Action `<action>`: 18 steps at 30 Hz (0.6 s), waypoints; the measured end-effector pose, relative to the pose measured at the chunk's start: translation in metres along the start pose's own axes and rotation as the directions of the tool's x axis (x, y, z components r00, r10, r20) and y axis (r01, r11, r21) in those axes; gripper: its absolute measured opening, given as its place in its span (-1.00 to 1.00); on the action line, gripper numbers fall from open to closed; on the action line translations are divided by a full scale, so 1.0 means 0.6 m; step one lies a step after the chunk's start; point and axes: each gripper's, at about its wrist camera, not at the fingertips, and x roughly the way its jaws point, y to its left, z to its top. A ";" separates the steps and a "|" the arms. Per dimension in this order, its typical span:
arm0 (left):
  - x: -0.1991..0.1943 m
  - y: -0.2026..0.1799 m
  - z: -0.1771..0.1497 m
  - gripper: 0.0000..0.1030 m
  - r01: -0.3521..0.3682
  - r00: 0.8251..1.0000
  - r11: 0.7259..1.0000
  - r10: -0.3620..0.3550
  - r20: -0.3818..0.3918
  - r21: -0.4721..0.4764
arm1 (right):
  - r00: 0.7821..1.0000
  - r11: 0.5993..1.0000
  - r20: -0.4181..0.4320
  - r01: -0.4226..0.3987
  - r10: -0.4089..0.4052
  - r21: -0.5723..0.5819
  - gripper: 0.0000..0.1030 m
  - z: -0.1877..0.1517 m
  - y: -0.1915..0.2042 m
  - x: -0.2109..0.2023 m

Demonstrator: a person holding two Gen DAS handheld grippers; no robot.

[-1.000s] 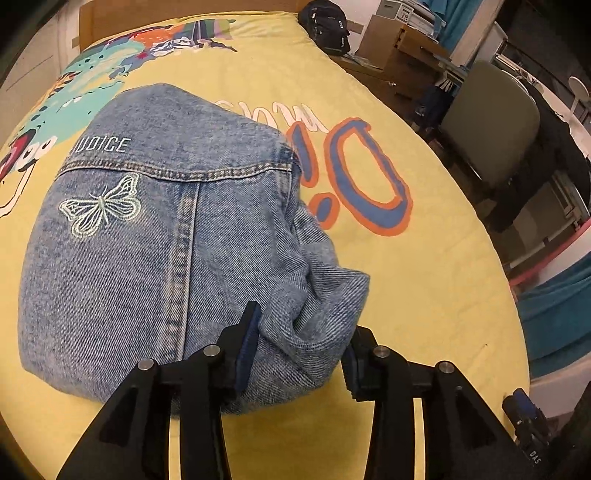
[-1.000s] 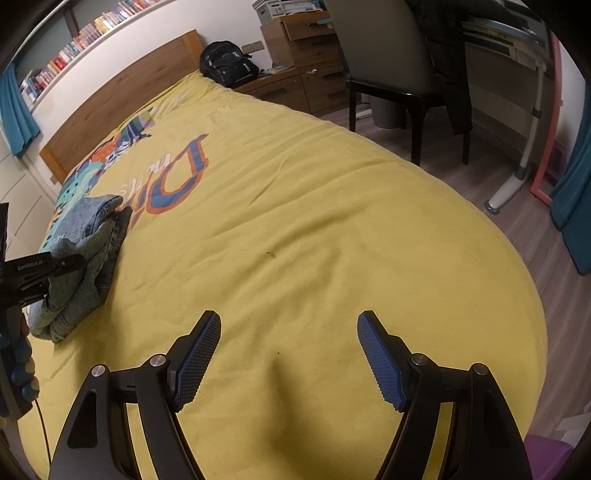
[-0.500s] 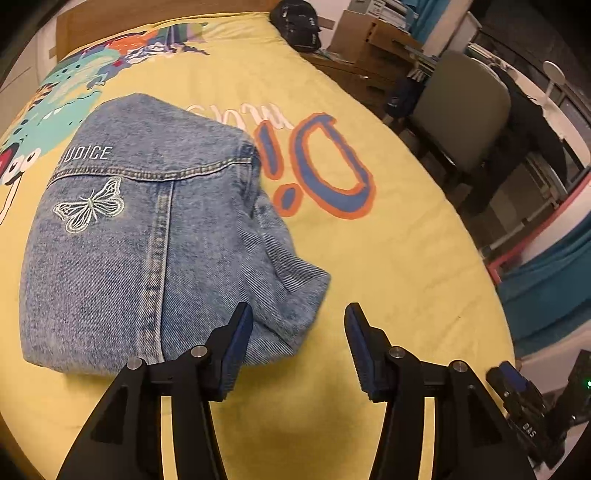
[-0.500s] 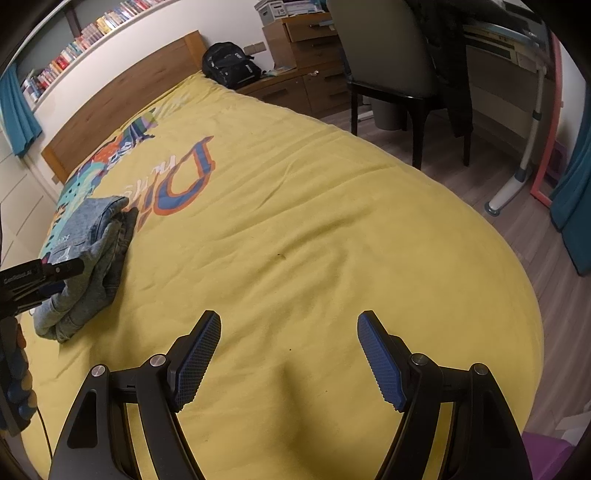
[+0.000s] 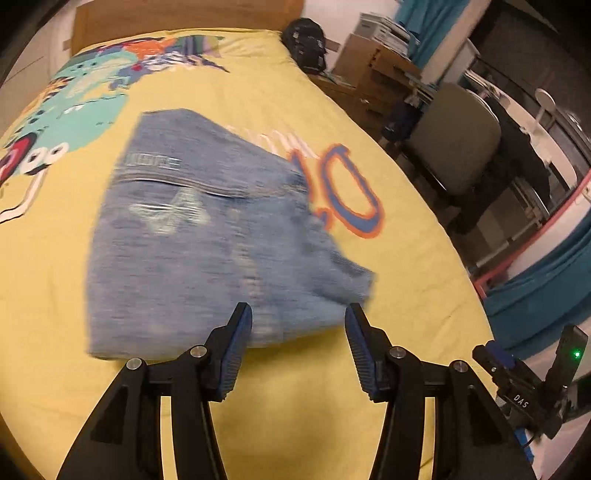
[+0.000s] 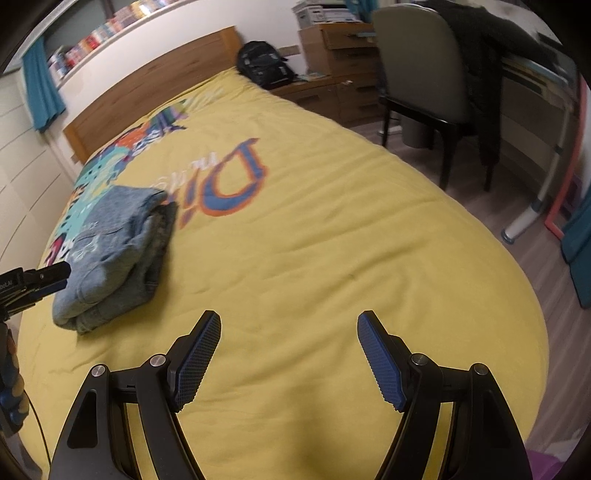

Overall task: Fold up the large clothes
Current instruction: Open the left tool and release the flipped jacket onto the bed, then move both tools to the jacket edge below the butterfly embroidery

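- Bed: covered by a yellow spread with a colourful print; wooden headboard at the far end.
- Folded denim garment: lies on the spread, beside the orange-and-blue lettering.
- Left tool: jaws apart, nothing between them, just short of the garment's near edge.
- Right tool: jaws wide apart over bare spread, well apart from the garment.
- Room: black backpack, wooden drawers, chair, bookshelf.
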 end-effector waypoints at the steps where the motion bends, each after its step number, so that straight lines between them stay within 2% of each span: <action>1: -0.008 0.013 0.001 -0.10 -0.008 1.000 1.000 0.008 0.005 -0.006 | 1.000 1.000 -0.001 -0.007 0.007 -0.012 0.51 0.004 0.012 0.003; 6: -0.036 0.083 0.013 -0.10 -0.035 0.999 0.999 0.036 0.028 -0.041 | 0.997 0.994 -0.009 -0.076 0.075 -0.084 0.51 0.030 0.100 0.027; 9: -0.042 0.111 0.018 -0.10 -0.041 0.999 0.998 0.042 0.033 -0.045 | 0.989 0.980 -0.017 -0.149 0.148 -0.133 0.51 0.048 0.167 0.048; 12: -0.036 0.129 0.024 -0.10 -0.037 0.999 0.999 0.038 0.030 -0.035 | 0.969 0.952 -0.039 -0.247 0.244 -0.178 0.51 0.066 0.240 0.074; 18: -0.007 0.144 0.024 -0.10 -0.026 1.000 0.999 0.026 0.013 0.020 | 0.941 0.908 -0.099 -0.339 0.325 -0.246 0.51 0.076 0.336 0.136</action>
